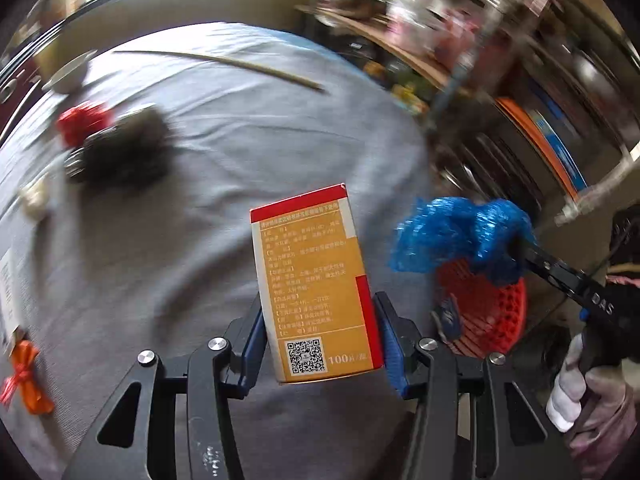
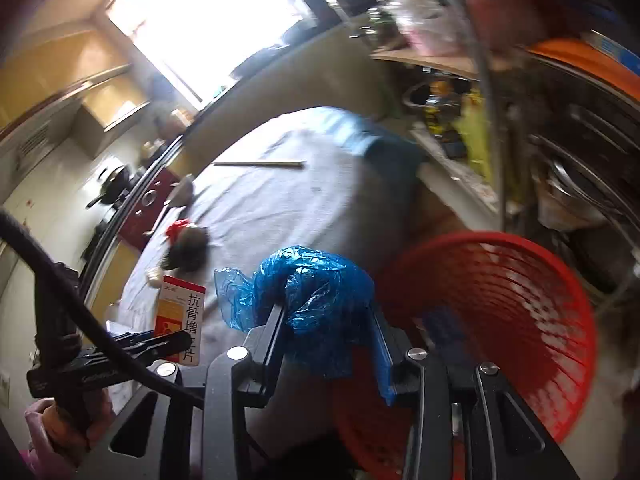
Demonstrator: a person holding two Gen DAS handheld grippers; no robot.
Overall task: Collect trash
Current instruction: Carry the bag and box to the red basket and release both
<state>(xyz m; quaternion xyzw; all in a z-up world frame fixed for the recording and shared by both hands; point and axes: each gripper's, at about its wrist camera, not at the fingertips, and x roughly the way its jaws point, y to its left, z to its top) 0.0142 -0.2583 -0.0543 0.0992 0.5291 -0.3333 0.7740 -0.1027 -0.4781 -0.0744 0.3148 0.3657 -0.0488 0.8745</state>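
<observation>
My left gripper [image 1: 320, 332] is shut on an orange and red medicine box [image 1: 316, 280], held upright above the grey-clothed table [image 1: 240, 140]. The box also shows in the right wrist view [image 2: 180, 316]. My right gripper [image 2: 328, 320] is shut on a crumpled blue plastic bag [image 2: 316, 284], held at the table's edge beside a red mesh basket [image 2: 500, 312]. In the left wrist view the bag [image 1: 460, 240] hangs just above that basket [image 1: 492, 312].
On the table lie a dark fuzzy clump [image 1: 128, 152], a red crumpled piece [image 1: 82, 122], a long wooden stick [image 1: 224, 66], a white bowl [image 1: 70, 72], a pale scrap [image 1: 36, 198] and an orange ribbon bow [image 1: 28, 376]. Cluttered shelves [image 1: 460, 40] stand beyond the table.
</observation>
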